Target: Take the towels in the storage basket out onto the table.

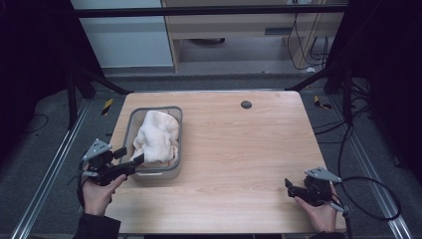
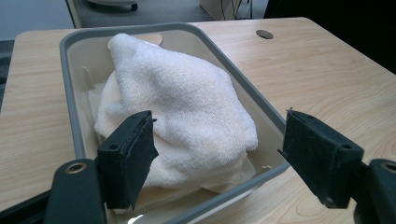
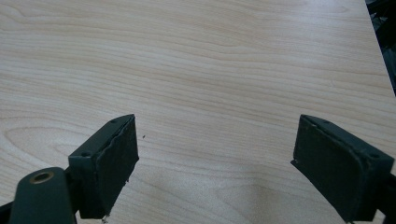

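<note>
High view, left of centre: a white towel (image 1: 158, 135) lay bunched in a grey-rimmed tub (image 1: 177, 130) that stood on the pale wooden worktop (image 1: 249, 154), toward the frame's left half. The cloth rose in a soft peak above the rim and filled most of the basin. At the lower left, a person's hand held the left tool (image 1: 130, 155) at the tub's near corner, its 2 black jaws parted. One jaw tip reached over the rim beside the towel's near edge; whether it touched the cloth could not be told from above.

Left gripper view: the towel (image 2: 187, 107) sat in the middle of the frame between the 2 padded jaws, which stood apart at the lower left and lower right with nothing pinched between them. The left pad hung just in front of the towel's near fold, the right one over the tub's rim (image 2: 243, 88) and the bare wood beyond it. A small round dark fitting (image 2: 265, 34) showed in the worktop at the upper right.

High view, lower right: the right tool (image 1: 288, 187) rested in the person's other hand near the worktop's front edge, well apart from the tub, a black cable (image 1: 370, 199) looping off the side. Right gripper view: its jaws stood wide over bare wood grain (image 3: 210, 70), holding nothing.
</note>
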Action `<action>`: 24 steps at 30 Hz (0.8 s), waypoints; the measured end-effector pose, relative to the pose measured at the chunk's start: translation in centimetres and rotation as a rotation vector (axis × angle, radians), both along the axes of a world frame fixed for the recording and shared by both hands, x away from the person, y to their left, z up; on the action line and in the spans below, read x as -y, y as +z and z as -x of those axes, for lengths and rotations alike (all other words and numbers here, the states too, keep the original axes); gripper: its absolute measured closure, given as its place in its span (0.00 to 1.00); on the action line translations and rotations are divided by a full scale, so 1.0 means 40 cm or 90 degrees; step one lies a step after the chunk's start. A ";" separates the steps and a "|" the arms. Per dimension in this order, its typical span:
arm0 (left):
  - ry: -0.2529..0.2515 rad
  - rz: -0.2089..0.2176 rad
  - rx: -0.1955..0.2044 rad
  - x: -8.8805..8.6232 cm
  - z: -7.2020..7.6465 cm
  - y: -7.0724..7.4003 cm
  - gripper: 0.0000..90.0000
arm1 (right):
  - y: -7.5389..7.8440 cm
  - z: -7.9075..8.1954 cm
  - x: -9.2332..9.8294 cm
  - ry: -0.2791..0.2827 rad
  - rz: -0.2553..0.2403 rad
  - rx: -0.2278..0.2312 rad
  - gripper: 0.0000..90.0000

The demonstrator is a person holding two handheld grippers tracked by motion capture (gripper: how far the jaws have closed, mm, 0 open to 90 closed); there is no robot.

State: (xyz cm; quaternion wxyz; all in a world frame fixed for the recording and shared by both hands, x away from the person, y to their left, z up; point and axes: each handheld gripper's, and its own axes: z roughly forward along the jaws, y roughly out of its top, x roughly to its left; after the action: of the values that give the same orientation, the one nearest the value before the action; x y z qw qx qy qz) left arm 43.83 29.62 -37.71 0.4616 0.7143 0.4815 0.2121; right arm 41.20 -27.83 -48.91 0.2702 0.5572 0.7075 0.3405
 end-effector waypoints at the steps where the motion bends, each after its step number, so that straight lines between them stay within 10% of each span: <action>1: -0.001 0.003 -0.002 0.000 -0.003 0.004 0.27 | -0.001 -0.001 0.000 0.001 0.003 0.000 0.15; 24: 0.007 -0.060 -0.023 0.027 -0.077 0.080 0.27 | -0.003 -0.003 0.000 0.003 0.001 -0.009 0.15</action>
State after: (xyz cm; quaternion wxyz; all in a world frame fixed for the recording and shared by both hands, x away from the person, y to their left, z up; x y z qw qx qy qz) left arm 46.92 28.54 -34.52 0.4176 0.7362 0.4832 0.2240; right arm 41.32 -27.85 -49.04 0.2648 0.5576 0.7109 0.3371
